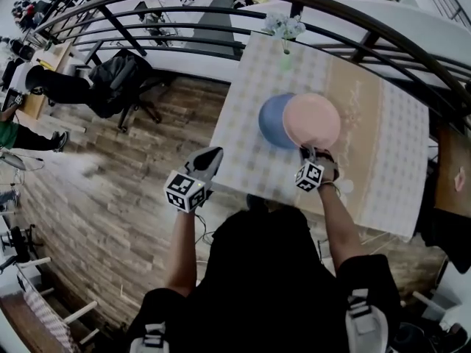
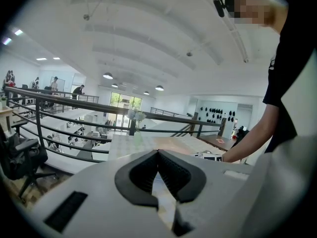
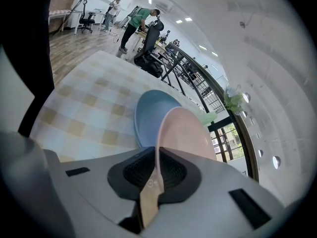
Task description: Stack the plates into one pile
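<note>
In the head view, the right gripper (image 1: 308,154) has hold of the near rim of a pink plate (image 1: 312,120). That plate overlaps the right part of a blue plate (image 1: 271,120), so the blue one lies forward of the jaws and off to their left. I judge that the pink plate has to go left before the two sit one over the other. Both plates are round, so neither has a long axis to line up. Whether the pink plate rests on the blue or hangs just above it, I cannot tell. The left gripper (image 1: 208,159) is beside the near left edge of the counter (image 1: 243,160), farther from the plates than the right.

In the left gripper view, the left gripper (image 2: 158,153) has its jaws together with nothing between them. It looks almost level across the counter towards a railing (image 2: 74,108).

In the right gripper view, the right gripper (image 3: 155,155) has its jaws clamped on the pink plate's (image 3: 185,133) rim. The blue plate (image 3: 147,115) shows behind it and to the left.

The counter wears a pale checked cloth (image 3: 84,103) with a plain tan band. A vase of flowers (image 1: 285,34) stands at the far edge. The room is an open office on a railed upper level, with a wooden floor (image 1: 110,197).
</note>
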The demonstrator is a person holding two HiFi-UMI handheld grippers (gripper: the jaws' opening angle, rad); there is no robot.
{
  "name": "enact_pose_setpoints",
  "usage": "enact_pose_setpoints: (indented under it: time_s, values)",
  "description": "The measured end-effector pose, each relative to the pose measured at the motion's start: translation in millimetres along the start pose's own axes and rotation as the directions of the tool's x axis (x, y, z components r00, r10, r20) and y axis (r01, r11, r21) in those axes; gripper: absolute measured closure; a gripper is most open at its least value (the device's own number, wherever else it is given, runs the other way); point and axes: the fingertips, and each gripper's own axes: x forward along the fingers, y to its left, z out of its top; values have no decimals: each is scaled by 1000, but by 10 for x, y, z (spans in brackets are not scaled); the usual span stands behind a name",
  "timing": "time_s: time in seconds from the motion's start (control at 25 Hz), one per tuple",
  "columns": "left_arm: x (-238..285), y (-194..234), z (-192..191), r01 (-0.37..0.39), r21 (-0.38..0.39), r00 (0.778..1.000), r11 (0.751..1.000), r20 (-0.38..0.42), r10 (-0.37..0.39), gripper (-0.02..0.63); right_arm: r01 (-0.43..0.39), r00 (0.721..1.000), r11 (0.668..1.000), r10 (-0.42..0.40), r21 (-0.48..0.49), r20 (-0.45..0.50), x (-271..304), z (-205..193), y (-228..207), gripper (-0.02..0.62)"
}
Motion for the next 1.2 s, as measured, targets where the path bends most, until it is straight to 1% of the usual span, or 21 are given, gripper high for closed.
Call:
enact_pose_setpoints:
  time_s: [0.2,0.44,0.64,0.8,1.12,1.2]
  values:
    - [-146,112,-59,-30,-20,1000,999,3,30,604,-13,1000,1000,13,-28,23,58,203,16,574]
    - [-204,225,-133,-64,-36,998,997,-2,64,604,-34,998,998,38,-54,58,229,427,96,574]
    - [-251,238,-203,-70,-37,997,997,-17,69,604,-59,995,996,64,-64,75,303,563,195,575]
    - [-287,278,-157,-76,-39,997,996,-13,75,604,-59,994,995,66,-77,92,301,680,199,574]
    - [-277,305,-196,-69,-27,998,997,-13,69,604,-93,989,993,101,-75,104,297,706,377,574]
    - [-262,288,-197,-63,-24,998,998,-16,63,604,-100,988,991,109,-88,108,282,724,380,569]
